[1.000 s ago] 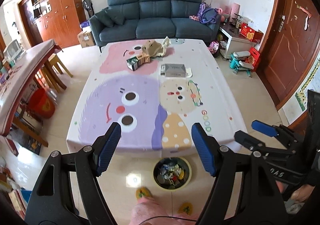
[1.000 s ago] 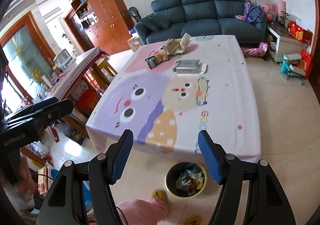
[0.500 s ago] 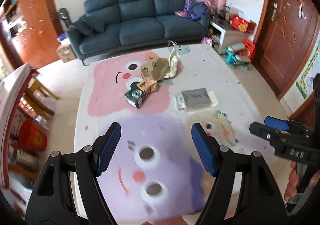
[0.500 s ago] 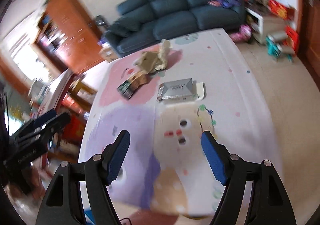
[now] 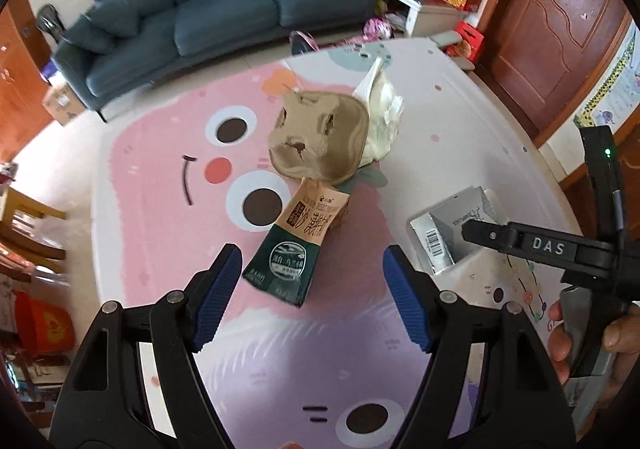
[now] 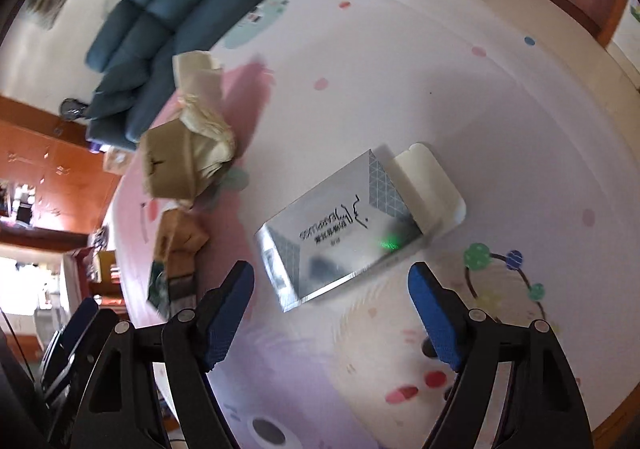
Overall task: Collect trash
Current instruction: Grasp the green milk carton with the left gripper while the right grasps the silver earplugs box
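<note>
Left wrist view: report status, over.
Left claw open over green-and-tan paper carton. Right claw open over flat silver box. Nothing gripped, nothing blocking.

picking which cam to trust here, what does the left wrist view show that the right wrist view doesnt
Only the left wrist view: the brown door, the person's hand on the right gripper, the green-and-tan carton's printed face.

Only the right wrist view: the whole silver box with its white flap.

Both: blue sofa, brown cup tray, patterned tablecloth.
</note>
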{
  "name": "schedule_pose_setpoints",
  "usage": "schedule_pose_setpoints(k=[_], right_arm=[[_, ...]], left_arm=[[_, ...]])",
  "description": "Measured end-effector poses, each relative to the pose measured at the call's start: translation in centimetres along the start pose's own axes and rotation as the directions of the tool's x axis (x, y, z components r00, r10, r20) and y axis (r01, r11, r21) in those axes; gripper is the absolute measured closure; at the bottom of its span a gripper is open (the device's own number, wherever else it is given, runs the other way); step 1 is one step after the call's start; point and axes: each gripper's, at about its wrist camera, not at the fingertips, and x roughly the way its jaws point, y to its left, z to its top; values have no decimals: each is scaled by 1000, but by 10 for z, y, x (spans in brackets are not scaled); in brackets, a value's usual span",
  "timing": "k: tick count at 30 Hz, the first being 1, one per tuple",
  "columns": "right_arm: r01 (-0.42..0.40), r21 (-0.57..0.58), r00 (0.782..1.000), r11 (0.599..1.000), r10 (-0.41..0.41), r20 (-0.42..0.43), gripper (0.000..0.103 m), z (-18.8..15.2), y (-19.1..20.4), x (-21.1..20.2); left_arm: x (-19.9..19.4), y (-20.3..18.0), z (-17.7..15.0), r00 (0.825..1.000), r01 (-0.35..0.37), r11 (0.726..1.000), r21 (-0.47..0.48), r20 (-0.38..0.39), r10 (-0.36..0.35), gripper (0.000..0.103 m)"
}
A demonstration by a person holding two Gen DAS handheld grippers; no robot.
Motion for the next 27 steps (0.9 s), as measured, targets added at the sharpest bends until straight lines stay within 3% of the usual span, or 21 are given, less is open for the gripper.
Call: schedule_pose_setpoints(k=[8,16,20,27], right_arm=[[47,14,999,999,-47,14,22,21,27,33],[195,-99,981,976,-196,4,20,33,69,69],[273,-153,962,950,-274,17,19,30,89,84],[253,-160,968,954,-250,38,32,19,100,84]], left_arm=[[32,14,3,998,40,999,-20,-53,-41,32],[54,16,5,993,66,998,-22,-99,-68,31],[68,12,6,989,63,998,-4,-130,-63,31],[96,20,7,976,51,997,-59,-208,-62,31]])
